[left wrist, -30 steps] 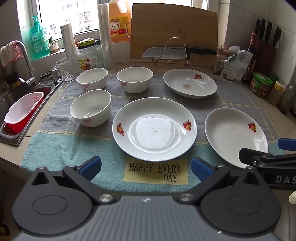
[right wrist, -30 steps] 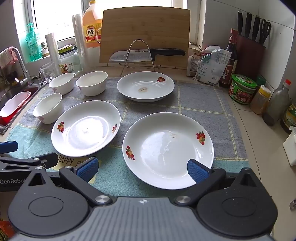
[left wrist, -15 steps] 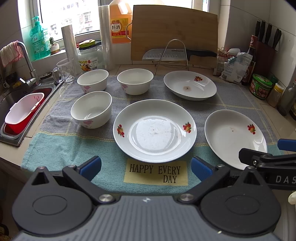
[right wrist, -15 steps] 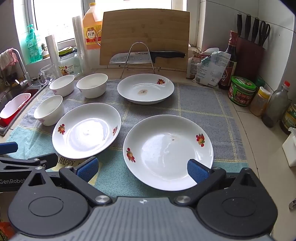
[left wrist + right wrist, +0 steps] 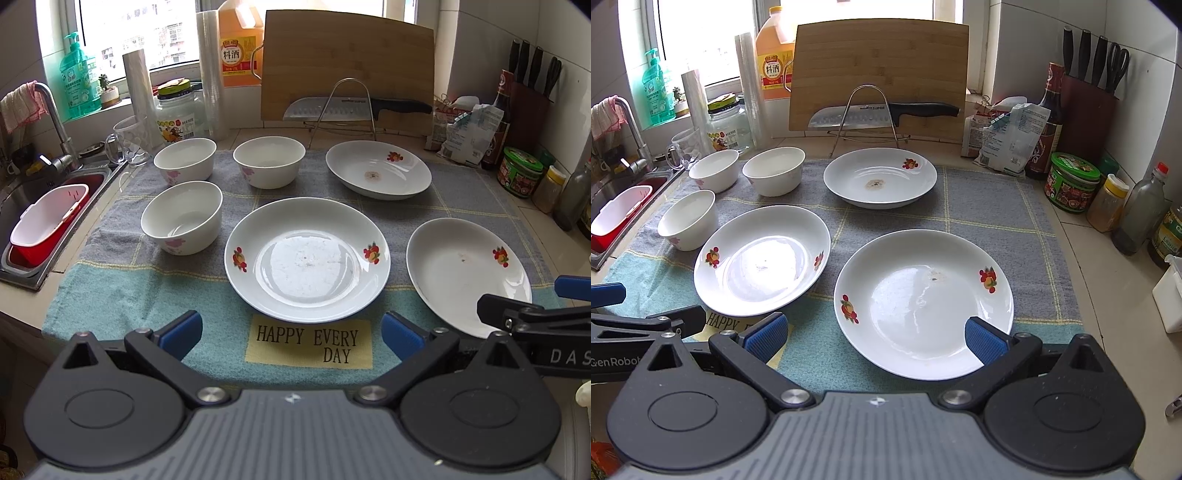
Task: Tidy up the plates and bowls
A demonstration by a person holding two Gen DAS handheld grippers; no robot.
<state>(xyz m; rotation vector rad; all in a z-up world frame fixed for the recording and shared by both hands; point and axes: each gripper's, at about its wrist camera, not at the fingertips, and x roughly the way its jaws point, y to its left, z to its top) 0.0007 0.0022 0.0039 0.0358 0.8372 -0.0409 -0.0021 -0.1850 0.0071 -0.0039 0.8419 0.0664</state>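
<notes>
Crockery all lies loose on the grey-and-teal checked cloth (image 5: 110,295); nothing is stacked, so the organizing looks not yet begun.

Three white shallow plates with red fruit motifs, each separate:
- centre plate (image 5: 307,258), just beyond the "HAPPY EVERY DAY" label (image 5: 308,343), directly ahead of the left gripper (image 5: 291,332);
- near-right plate (image 5: 923,302), directly ahead of the right gripper (image 5: 873,338), whose right blue pad overlaps the near rim in the right wrist view; contact cannot be told;
- far plate (image 5: 880,177), with a brownish mark in its well, in front of the wire rack holding the black-handled knife (image 5: 886,110).

Three white round bowls with pink flower prints, upright, apart from one another, at the left side of the cloth: near bowl (image 5: 181,218), back-left bowl (image 5: 184,160), back-right bowl (image 5: 269,160).

Both grippers stand with jaws spread wide, gripping nothing, low at the cloth's near edge.

Judgement: all the work remains. Likely gathering the plates into one pile and nesting the bowls. Plate rims sit flush on cloth, so getting a pad beneath may be awkward.
</notes>
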